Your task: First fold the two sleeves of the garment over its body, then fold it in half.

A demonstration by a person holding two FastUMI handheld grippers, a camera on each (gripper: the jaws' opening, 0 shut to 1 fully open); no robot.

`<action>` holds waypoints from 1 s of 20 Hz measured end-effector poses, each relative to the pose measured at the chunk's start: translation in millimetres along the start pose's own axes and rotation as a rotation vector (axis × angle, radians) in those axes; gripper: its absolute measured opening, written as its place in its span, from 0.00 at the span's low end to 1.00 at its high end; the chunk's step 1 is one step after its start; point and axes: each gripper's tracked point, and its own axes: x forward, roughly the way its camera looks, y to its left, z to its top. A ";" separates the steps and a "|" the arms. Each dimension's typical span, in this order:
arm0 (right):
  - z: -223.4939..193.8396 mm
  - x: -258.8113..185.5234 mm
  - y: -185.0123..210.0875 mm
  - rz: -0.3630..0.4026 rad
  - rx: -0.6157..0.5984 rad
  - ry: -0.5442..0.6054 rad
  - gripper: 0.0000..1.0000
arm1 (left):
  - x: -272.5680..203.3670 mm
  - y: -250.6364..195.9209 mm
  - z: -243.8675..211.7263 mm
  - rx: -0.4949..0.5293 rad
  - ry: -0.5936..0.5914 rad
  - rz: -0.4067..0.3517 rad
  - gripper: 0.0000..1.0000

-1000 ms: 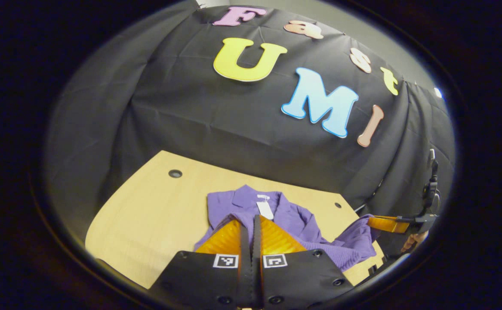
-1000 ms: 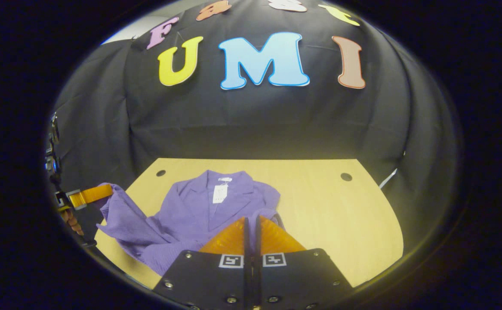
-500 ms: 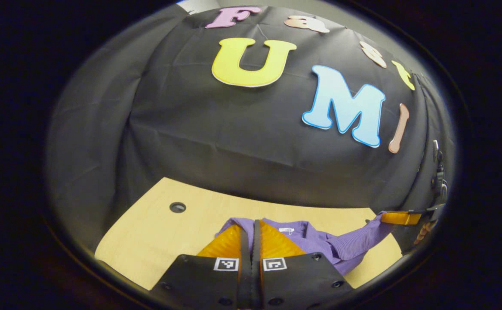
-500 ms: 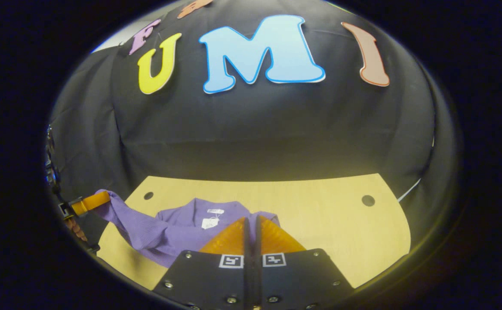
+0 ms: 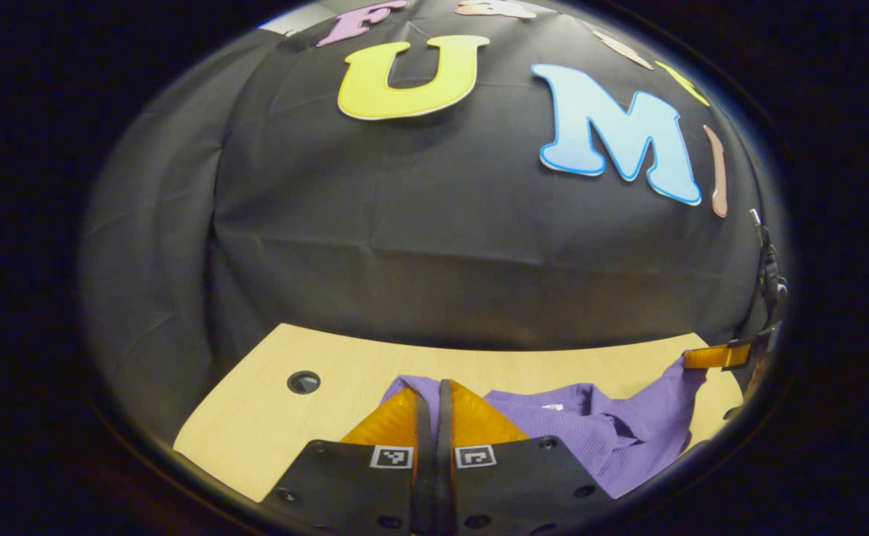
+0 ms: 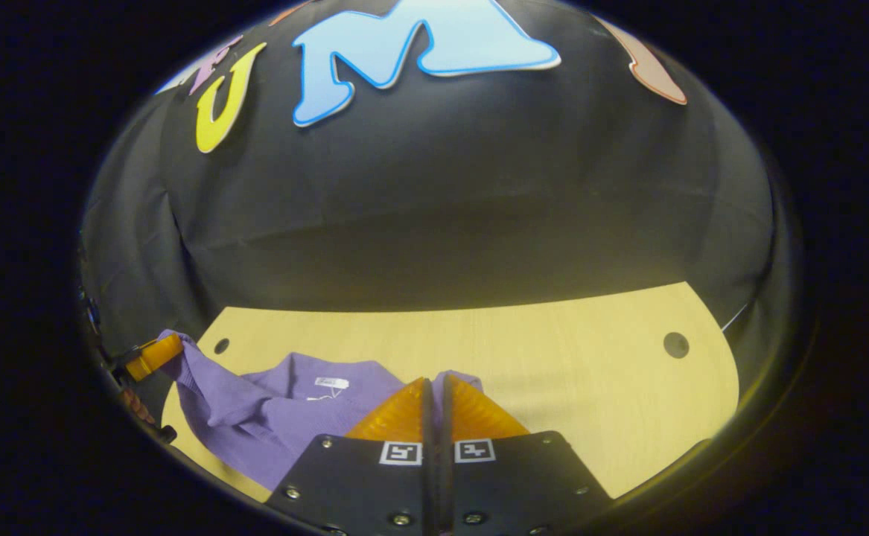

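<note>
Left gripper view: left tool [image 5: 435,402] and right tool [image 6: 435,398] each pinch the purple garment's [image 5: 590,432] hem; it trails ahead on the counter [image 6: 553,372]. Carry both edges forward evenly, level.

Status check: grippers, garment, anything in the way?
Left gripper and right gripper both shut on purple garment, hem lifted over table. Nothing blocking.

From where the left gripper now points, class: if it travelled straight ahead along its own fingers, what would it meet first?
The left gripper, shut on the purple garment, points low across the wooden table. Ahead lies bare tabletop, then the black cloth wall. It would probably reach the wall first, though depth is unclear.
</note>
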 end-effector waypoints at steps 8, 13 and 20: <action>-18.7 36.9 -8.3 -0.034 -0.077 -0.002 0.02 | 38.0 12.5 -40.1 -0.012 0.024 0.074 0.06; -15.5 33.9 -6.3 -0.059 -0.123 -0.019 0.04 | 36.0 1.9 -45.3 0.017 0.050 0.053 0.32; 19.4 -2.4 3.8 -0.117 -0.185 -0.130 0.24 | 7.7 -22.3 -12.7 0.037 -0.027 -0.001 0.92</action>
